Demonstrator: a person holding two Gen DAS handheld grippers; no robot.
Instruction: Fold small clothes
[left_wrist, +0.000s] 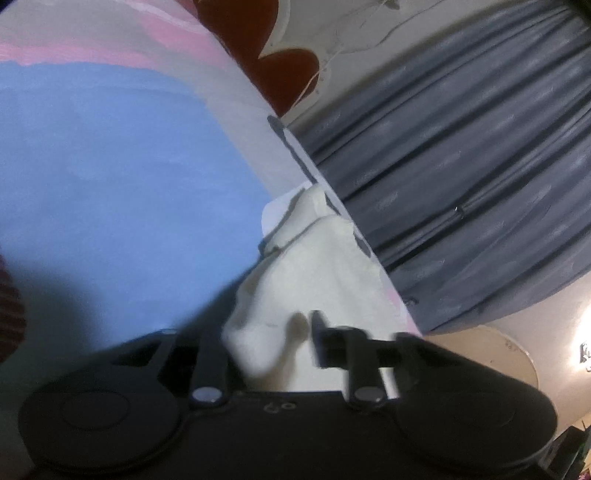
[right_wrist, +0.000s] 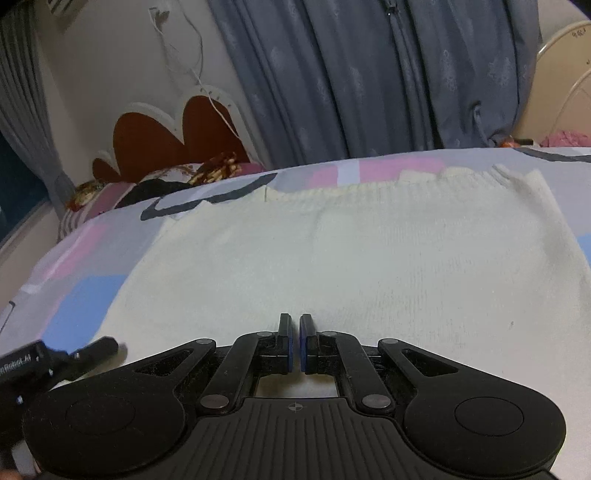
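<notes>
Black linkage arms of the left tool (left_wrist: 291, 332) fill the bottom of the left wrist view, its jaws drawn together on a bunched fold of the cream knit garment (left_wrist: 295, 266), which rises in a crumpled peak between them; the pads themselves are hidden by the fabric. Beyond lies the bed cover (left_wrist: 110, 166), printed in blue, pink and grey blocks, with its edge running diagonally against a grey curtain (left_wrist: 461, 147); this view is tilted and somewhat blurred. In the right wrist view, the right tool (right_wrist: 295, 343) sits nearest, its blue pads nearly touching, with nothing visible between them, poised just over the near hem region of the same garment (right_wrist: 351, 258). Here the garment lies spread flat on the bed cover (right_wrist: 74, 251), its ribbed far edge near the far side of the bed. At lower left the left tool (right_wrist: 92, 349) reaches the garment's near left corner. A red heart-shaped headboard (right_wrist: 166, 136) and pillows stand behind at left. Judged step: start of a fold, one corner gripped on the left, the right side not yet taken. Judged next move: the right tool would need to spread its jaws, take the matching near edge or corner, then both lift and carry it toward the ribbed edge together, keeping the fabric taut.
</notes>
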